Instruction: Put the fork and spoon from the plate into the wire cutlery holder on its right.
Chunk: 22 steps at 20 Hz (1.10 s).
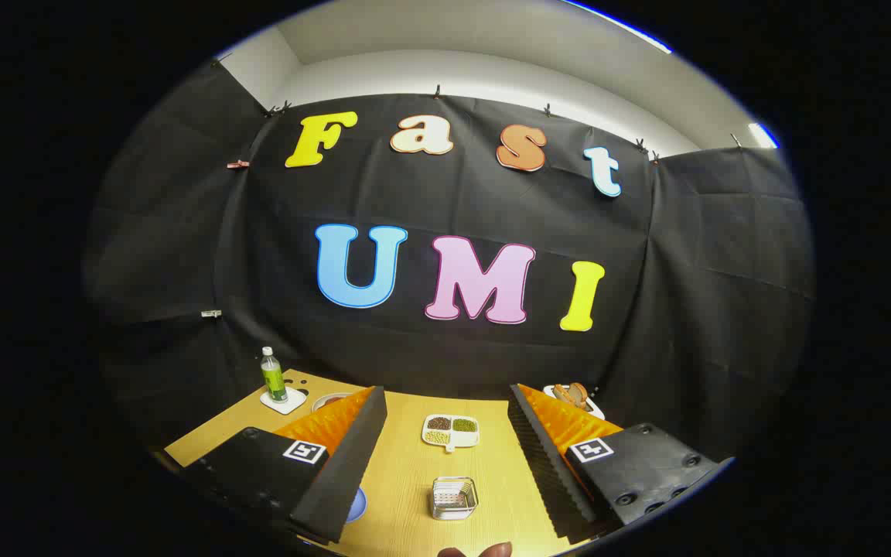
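My gripper [445, 456] is open, its two fingers spread wide above the wooden table [407, 472] with nothing held between them. The wire cutlery holder [454, 497] stands on the table between the fingers, close in; it looks empty. A sliver of a blue plate [357, 504] peeks out from behind the left finger [345, 456], to the left of the holder. The rest of the plate and whatever lies on it are hidden by that finger.
Beyond the holder lies a white divided dish [451, 431] with beans and grains. A green bottle [273, 376] stands on a white coaster at the far left, a small bowl [329, 401] beside it. A plate of bread [574, 396] sits far right. Fingertips of a hand [476, 551] show nearest me.
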### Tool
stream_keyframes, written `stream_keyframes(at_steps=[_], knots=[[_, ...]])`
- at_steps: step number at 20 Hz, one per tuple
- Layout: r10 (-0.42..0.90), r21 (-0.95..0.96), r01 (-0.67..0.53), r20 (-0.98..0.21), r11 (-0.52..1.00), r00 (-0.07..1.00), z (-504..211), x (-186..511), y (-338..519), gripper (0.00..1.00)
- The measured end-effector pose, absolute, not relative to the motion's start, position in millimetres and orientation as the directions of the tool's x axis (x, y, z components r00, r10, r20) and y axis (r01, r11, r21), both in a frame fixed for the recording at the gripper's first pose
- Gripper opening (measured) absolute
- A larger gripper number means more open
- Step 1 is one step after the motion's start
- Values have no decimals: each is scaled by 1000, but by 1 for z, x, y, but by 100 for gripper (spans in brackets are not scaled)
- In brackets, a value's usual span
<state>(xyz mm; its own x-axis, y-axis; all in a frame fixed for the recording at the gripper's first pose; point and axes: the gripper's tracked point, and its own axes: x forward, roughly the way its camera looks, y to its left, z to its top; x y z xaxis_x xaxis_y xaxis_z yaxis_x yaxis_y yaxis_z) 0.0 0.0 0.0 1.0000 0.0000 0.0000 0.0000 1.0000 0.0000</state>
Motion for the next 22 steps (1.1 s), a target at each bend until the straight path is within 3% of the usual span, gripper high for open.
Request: stream_keyframes(at_steps=[18,22], knots=[[9,-11,-9,2,1000,1000,5,4,17,98],[31,-20,-32,-56,999,998,-12,6,30,98]])
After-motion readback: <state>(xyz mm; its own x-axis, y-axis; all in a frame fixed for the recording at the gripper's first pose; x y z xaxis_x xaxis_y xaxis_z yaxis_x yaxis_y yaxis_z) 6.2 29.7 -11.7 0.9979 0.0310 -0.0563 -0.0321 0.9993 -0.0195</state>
